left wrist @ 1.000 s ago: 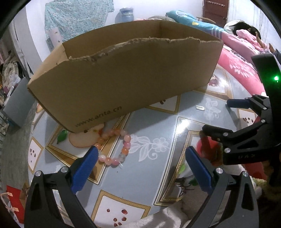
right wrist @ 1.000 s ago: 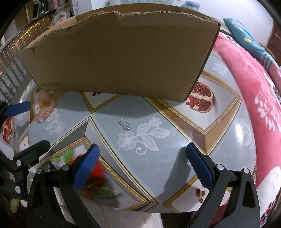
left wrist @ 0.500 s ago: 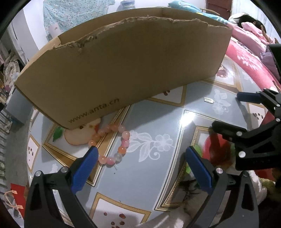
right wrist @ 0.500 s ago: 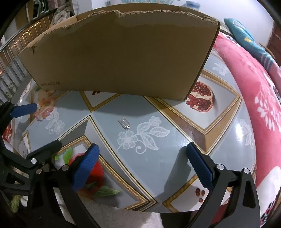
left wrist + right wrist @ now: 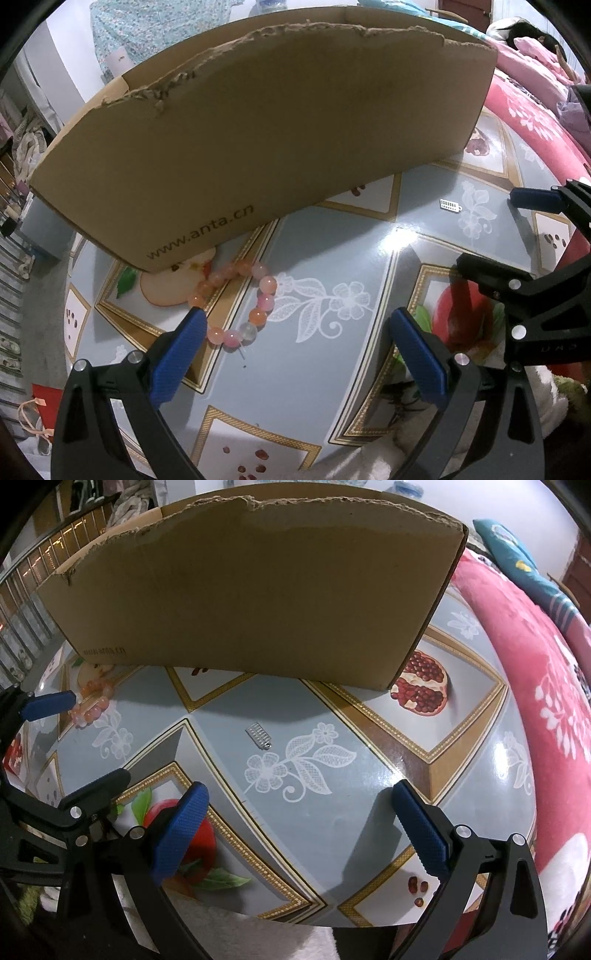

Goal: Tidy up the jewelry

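A pink and orange bead bracelet (image 5: 236, 299) lies on the patterned table, just in front of the left corner of a brown cardboard box (image 5: 266, 140). My left gripper (image 5: 295, 321) is open and empty, its left fingertip right beside the bracelet's near beads. A small silver pendant (image 5: 258, 734) lies on the table ahead of my right gripper (image 5: 299, 797), which is open and empty. The pendant also shows in the left wrist view (image 5: 450, 205). The bracelet shows at the left in the right wrist view (image 5: 92, 705). The box's inside is hidden.
The table (image 5: 369, 775) has a glossy fruit-and-flower print. A red and pink quilt (image 5: 535, 664) lies along its right side. The box (image 5: 251, 602) fills the table's far half. A red bag (image 5: 40, 406) sits on the floor at the left.
My left gripper has moved forward and down toward the bracelet, which now sits closer to its left finger. The right gripper has barely moved.
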Available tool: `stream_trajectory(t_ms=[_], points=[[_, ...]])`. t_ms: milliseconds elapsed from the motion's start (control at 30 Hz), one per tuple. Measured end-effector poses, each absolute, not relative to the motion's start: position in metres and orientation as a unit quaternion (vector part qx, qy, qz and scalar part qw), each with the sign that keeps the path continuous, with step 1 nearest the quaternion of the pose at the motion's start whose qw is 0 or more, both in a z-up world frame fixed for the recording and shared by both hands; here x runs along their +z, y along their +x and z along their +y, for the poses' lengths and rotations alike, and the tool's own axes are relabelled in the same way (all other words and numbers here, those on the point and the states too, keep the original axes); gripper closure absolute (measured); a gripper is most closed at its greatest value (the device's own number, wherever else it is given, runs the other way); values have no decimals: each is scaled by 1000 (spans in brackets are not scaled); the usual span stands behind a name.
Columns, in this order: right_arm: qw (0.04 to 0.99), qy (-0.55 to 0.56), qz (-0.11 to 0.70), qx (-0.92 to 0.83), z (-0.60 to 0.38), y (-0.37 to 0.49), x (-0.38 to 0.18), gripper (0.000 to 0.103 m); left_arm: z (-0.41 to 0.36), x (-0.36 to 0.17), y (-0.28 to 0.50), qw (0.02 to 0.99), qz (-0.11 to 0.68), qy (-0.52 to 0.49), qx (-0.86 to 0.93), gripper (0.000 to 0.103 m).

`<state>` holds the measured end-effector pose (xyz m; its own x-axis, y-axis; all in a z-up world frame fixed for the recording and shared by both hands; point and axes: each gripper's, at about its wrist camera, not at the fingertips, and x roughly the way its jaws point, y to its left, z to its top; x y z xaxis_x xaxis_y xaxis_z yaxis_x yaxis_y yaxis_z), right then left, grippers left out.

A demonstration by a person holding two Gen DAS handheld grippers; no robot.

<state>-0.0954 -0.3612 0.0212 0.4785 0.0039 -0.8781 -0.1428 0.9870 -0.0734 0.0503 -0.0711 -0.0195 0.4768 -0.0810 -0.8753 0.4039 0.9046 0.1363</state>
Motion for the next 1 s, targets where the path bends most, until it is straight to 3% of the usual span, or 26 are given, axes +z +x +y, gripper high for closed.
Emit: stream_trajectory(t_ms=[1000], points=[[854,-76,512,45,-357,-92,23,8,-94,-25,53,827,505,195,-149,4]])
